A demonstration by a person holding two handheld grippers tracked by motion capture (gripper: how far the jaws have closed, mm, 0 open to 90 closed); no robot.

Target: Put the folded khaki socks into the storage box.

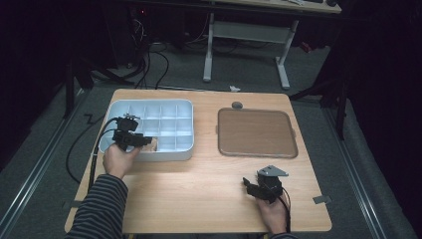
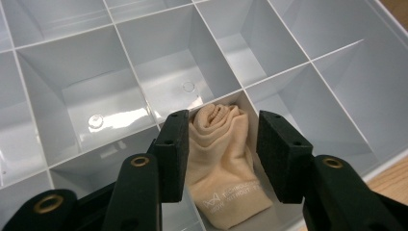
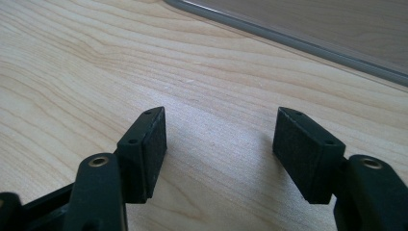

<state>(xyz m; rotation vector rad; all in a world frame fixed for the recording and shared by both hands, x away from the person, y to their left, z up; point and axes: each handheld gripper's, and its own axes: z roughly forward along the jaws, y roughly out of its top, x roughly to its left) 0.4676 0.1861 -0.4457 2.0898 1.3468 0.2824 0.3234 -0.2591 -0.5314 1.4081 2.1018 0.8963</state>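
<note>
Left tool (image 2: 219,144): jaws parted, straddling a rolled beige cloth (image 2: 223,168). Your left pad sits at the cloth's edge without visibly squeezing it; the right pad stands clear. Read as released, nothing carried.

Cloth: lies in a near-row compartment of the pale blue divided tray (image 1: 186,107), on the left half of the counter (image 1: 199,194). Its rolled end points toward the far divider; printed lettering shows at the near end.

Right tool (image 3: 219,144): jaws wide apart, nothing between them, resting low over bare counter at the near right, close to the brown flat mat (image 1: 256,132).

Hazards, as judged:
- Your left pad, so close to the fabric, could drag it up as you lift and pull the cloth back out.
- The left jaw straddles a divider wall; a sideways withdrawal could catch it and shift the tray.
- The roll looks loose; a nudge may unfurl it over the divider into the neighbouring compartment.
</note>
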